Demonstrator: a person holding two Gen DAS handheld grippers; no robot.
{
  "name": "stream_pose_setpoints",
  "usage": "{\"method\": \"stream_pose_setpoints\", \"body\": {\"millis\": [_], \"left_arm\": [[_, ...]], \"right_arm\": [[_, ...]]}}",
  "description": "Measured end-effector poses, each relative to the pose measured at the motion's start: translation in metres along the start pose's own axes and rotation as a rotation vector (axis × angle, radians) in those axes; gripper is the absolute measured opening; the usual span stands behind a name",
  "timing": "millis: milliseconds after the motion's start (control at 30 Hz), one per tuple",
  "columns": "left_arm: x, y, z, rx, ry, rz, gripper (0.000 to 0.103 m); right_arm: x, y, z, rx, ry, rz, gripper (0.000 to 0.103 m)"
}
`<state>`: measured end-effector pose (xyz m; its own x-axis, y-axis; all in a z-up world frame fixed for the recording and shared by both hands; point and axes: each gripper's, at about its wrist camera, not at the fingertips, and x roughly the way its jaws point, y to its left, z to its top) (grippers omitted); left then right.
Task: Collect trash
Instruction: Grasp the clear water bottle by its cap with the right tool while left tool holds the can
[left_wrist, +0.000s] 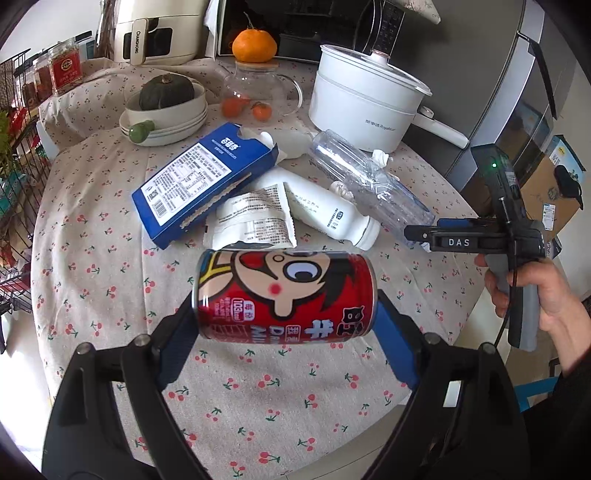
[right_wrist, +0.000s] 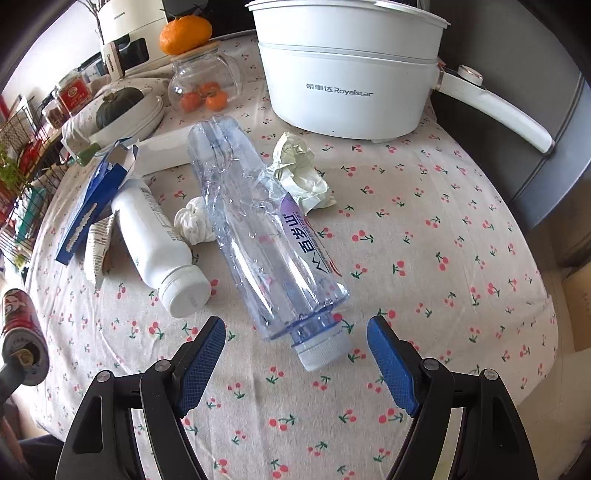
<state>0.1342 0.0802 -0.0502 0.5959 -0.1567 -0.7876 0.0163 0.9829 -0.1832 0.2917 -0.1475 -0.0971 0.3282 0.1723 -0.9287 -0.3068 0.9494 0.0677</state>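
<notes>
My left gripper (left_wrist: 284, 310) is shut on a red cartoon drink can (left_wrist: 288, 284), pads against its two ends, holding it sideways above the cherry-print tablecloth (left_wrist: 258, 398). The can (right_wrist: 22, 332) also shows at the left edge of the right wrist view. My right gripper (right_wrist: 295, 325) stands open just over the capped end of a clear plastic bottle (right_wrist: 266, 236) that lies on the table. Beside the bottle lie a white bottle (right_wrist: 155, 236), a blue carton (left_wrist: 199, 177), a torn wrapper (left_wrist: 255, 221), a crumpled tissue (right_wrist: 301, 173) and a small white wad (right_wrist: 194, 221).
A white electric pot (right_wrist: 347, 74) with a long handle stands behind the trash. A glass jar (right_wrist: 207, 85) of small oranges and stacked bowls (left_wrist: 166, 122) holding a squash sit at the back. A wire rack (left_wrist: 14, 147) lines the left side. A person's hand (left_wrist: 546, 295) grips the right tool.
</notes>
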Motion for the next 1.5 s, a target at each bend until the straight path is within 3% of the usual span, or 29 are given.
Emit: {"method": "stream_pose_setpoints", "body": {"millis": [233,367,800,1133,1500], "left_arm": [[-0.008,0.013,0.0,-0.023,-0.008,-0.006,0.088],[-0.012,0.017,0.001,-0.036,-0.02,-0.01,0.088],[-0.033,0.005,0.002,-0.051,-0.08,-0.056,0.088],[-0.038,-0.012,0.0,-0.029,-0.093,-0.091,0.088],[-0.024,-0.06,-0.005,0.051,-0.061,-0.143,0.088]], "right_arm": [[0.032,-0.005,0.01,0.002,0.012,0.009,0.08],[0.03,-0.008,0.006,0.011,-0.003,0.048,0.07],[-0.08,-0.016,-0.016,0.005,-0.212,0.114,0.067],[-0.14,-0.012,-0.046,-0.059,-0.276,0.052,0.066],[-0.19,-0.072,-0.106,0.03,-0.336,0.055,0.064]]}}
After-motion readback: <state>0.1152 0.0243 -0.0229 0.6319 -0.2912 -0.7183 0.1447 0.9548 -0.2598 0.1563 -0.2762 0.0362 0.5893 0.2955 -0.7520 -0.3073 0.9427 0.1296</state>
